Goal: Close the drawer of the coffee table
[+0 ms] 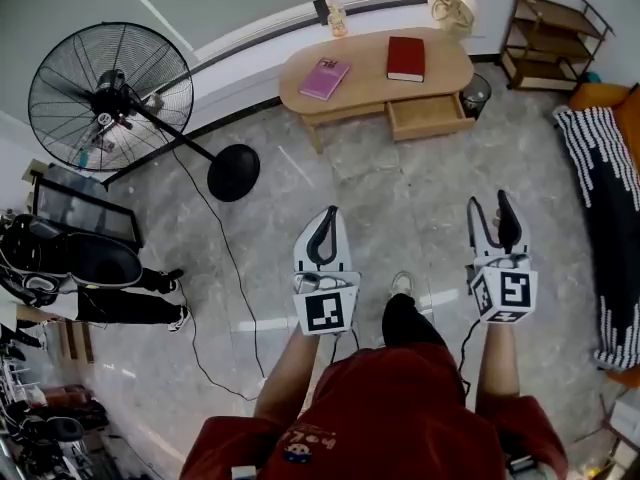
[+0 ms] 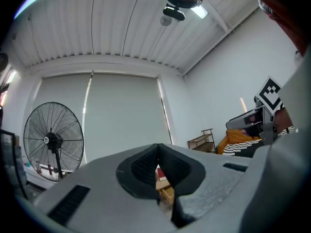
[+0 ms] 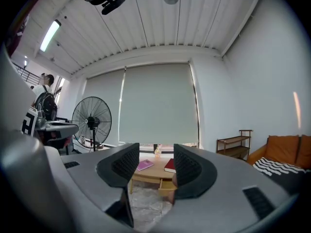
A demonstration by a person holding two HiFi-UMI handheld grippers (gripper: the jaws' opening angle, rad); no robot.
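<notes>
The oval wooden coffee table (image 1: 368,86) stands far ahead by the window wall, with a pink book (image 1: 324,78) and a red book (image 1: 405,58) on top. Its drawer (image 1: 428,115) is pulled out at the front right. Both grippers hover over the floor, well short of the table. My left gripper (image 1: 330,211) is shut with nothing in it; past its closed tips (image 2: 156,147) a sliver of the drawer (image 2: 166,193) shows. My right gripper (image 1: 488,203) is open and empty, and the table (image 3: 150,173) and drawer (image 3: 167,184) show between its jaws (image 3: 156,152).
A large standing fan (image 1: 110,98) with a round base (image 1: 234,172) and a trailing cable is at the left. A wooden shelf (image 1: 550,38) and a sofa with a striped blanket (image 1: 600,188) line the right. A person (image 1: 100,268) stands far left.
</notes>
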